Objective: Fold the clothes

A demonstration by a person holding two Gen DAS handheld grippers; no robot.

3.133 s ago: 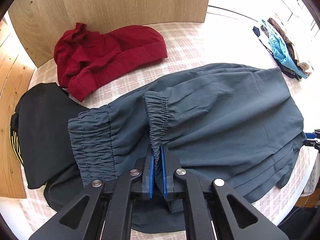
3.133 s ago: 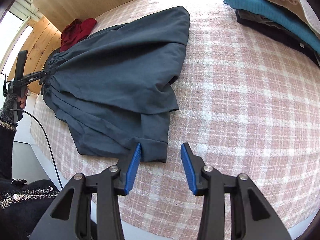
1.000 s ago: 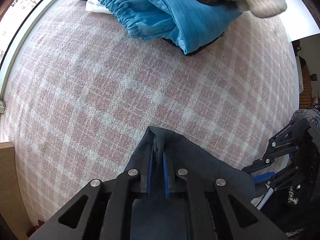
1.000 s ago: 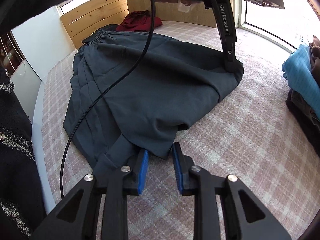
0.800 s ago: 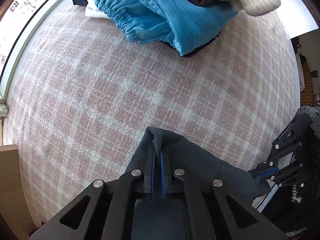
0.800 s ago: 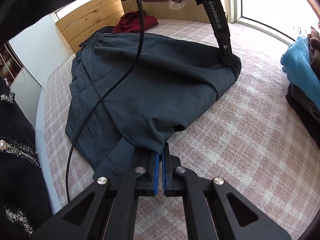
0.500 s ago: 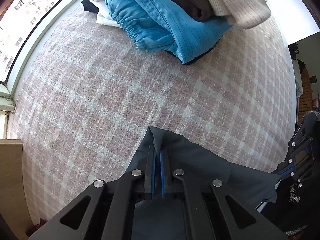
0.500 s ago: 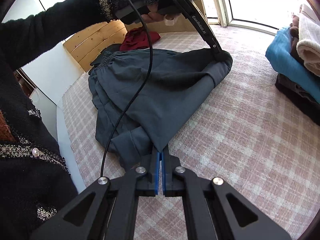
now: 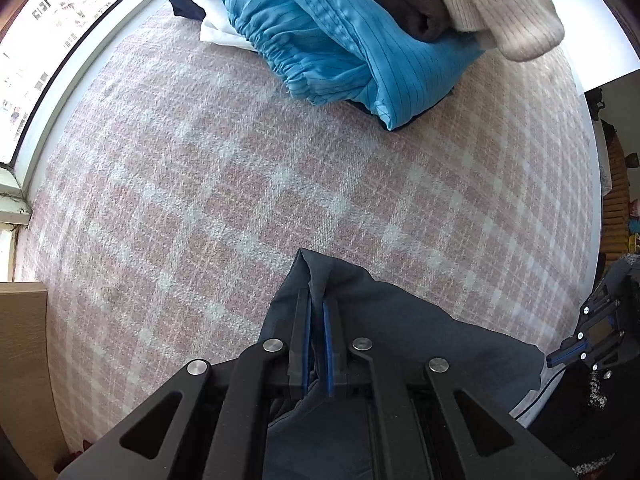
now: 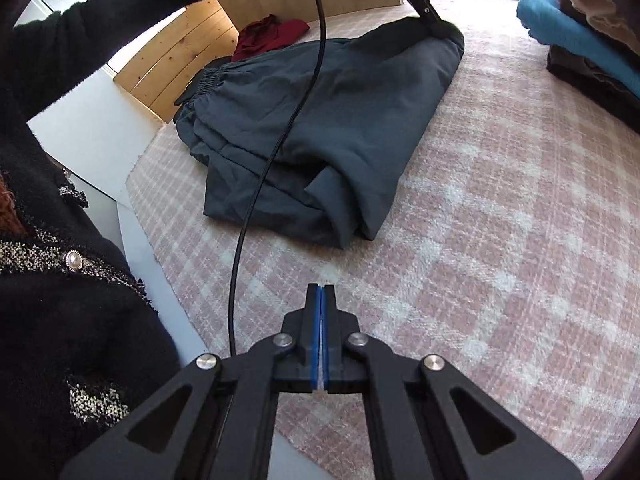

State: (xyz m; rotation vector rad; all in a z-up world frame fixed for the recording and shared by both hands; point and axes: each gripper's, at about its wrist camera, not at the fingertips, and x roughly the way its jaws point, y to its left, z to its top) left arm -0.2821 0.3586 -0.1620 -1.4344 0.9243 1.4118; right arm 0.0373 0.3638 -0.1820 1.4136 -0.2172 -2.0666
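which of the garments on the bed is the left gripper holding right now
The dark grey trousers: the left gripper is shut on one corner. The red garment and the folded stack lie untouched.

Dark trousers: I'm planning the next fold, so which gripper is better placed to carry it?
Left. The left gripper is shut on the dark trousers; the right gripper is shut, empty, over bare cloth.

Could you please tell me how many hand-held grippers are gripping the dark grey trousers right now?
1: the left hand-held gripper pinches the dark grey trousers at their far corner; the right hand-held gripper is shut on nothing.
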